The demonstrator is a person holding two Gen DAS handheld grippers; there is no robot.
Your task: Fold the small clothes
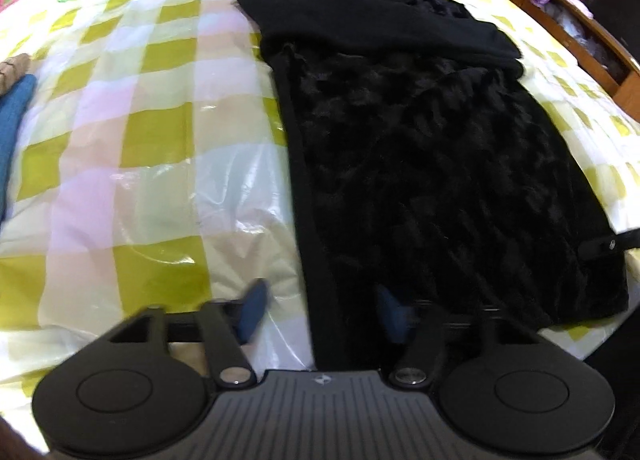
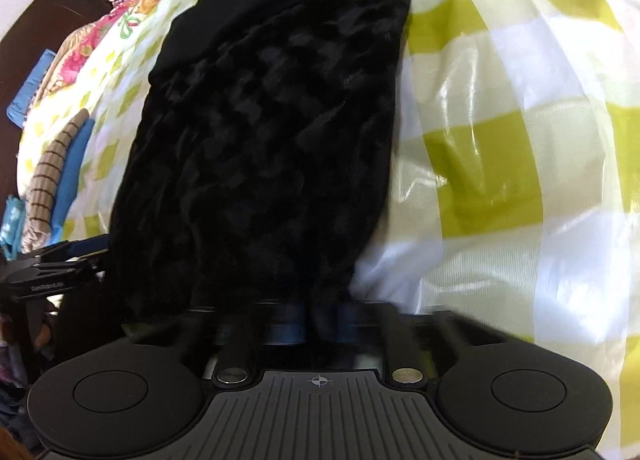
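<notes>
Stretching lengthwise away from both grippers, the black garment (image 1: 440,147) lies on the bed (image 1: 140,139); right gripper (image 2: 316,324) jaws clamp its near hem, left gripper (image 1: 320,312) jaws straddle the near-left edge, apart.

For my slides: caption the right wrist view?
Right gripper pinches the black fleece garment's near hem on the checked bedcover.

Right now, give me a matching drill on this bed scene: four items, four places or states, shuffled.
Items:
1. black garment
2. striped cloth
3. left gripper
4. right gripper

Places or states:
A. pinched shut on black fabric
B. beside a blue cloth, off to the side
C. jaws apart, straddling the garment's side edge
D. spread out on the checked cover

Pairs: 1-D, 2-B, 3-C, 4-A
</notes>
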